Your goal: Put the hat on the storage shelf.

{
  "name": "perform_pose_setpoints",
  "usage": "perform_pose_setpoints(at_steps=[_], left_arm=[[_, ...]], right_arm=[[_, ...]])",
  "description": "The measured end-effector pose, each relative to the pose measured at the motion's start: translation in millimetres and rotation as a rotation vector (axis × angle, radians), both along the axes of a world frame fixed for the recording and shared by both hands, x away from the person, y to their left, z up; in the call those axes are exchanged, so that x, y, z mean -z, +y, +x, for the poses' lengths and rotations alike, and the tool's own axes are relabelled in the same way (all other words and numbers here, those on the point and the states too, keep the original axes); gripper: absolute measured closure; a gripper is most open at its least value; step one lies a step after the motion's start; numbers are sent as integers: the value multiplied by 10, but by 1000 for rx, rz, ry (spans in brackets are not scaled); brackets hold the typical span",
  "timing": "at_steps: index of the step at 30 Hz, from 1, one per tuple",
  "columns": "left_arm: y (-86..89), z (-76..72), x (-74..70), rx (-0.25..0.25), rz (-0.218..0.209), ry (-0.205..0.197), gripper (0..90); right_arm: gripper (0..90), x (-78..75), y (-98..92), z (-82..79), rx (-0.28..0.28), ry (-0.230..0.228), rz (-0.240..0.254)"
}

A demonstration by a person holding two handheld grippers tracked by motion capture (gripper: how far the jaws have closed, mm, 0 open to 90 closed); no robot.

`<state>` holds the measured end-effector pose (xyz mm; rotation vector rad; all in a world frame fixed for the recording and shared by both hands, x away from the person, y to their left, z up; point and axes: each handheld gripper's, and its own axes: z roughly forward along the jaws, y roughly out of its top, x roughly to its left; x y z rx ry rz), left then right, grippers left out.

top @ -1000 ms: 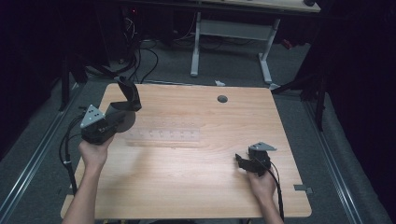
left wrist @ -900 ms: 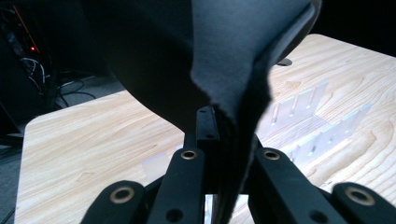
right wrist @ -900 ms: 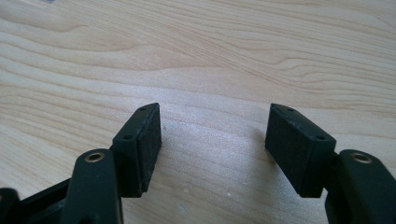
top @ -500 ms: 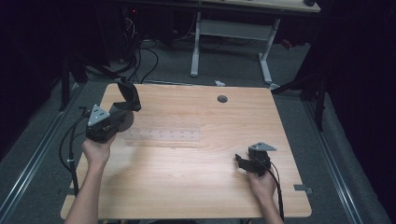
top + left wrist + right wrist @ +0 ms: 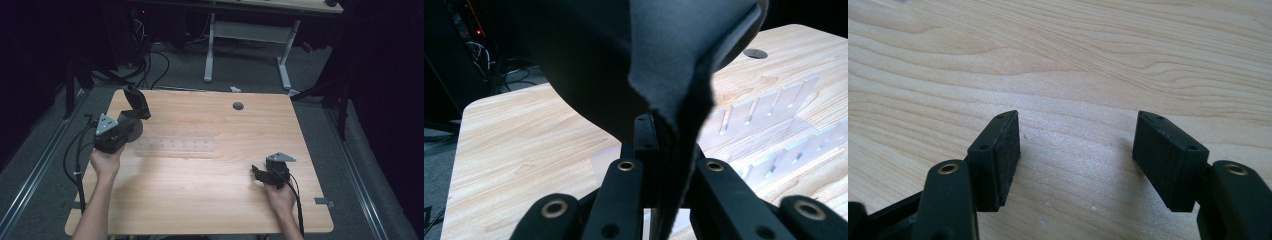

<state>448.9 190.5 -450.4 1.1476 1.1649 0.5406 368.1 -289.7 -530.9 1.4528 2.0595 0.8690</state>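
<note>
L gripper [image 5: 131, 116]: jaws clamped tight on black cloth [image 5: 674, 65]; held above table [image 5: 200, 210]
R gripper [image 5: 1075, 150]: jaws wide apart, nothing between; low over table

— What is that dark thing [image 5: 136, 102] at the left of the worktop [image 5: 210, 200]?

— A black, soft-looking flap of fabric or thin padded sheet, with a rounded outline and a slightly frayed edge.

— How does it sit?

— Raised off the wood, standing nearly upright and leaning a little, folded along a crease. In the left gripper view its lower edge [image 5: 674, 165] is pinched between the closed left tongs [image 5: 131, 116].

— Where exactly?

— Above the worktop's far left corner.
</note>
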Motion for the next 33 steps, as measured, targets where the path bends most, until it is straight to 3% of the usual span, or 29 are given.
perform_pose_setpoints(at_steps=[4,10,24,33], left_arm=[[-21,7,3,-1,-3,13,861],[-82,26,55,-3,28,38,862],[-123,-21,229,-28,7,20,861],[-128,-56,286,-38,-4,51,853]], right_arm=[[358,0,0,0,0,0,-1],[358,0,0,0,-1,0,-1],[353,1,6,-4,-5,1,0],[351,1,6,-4,-6,1,0]])
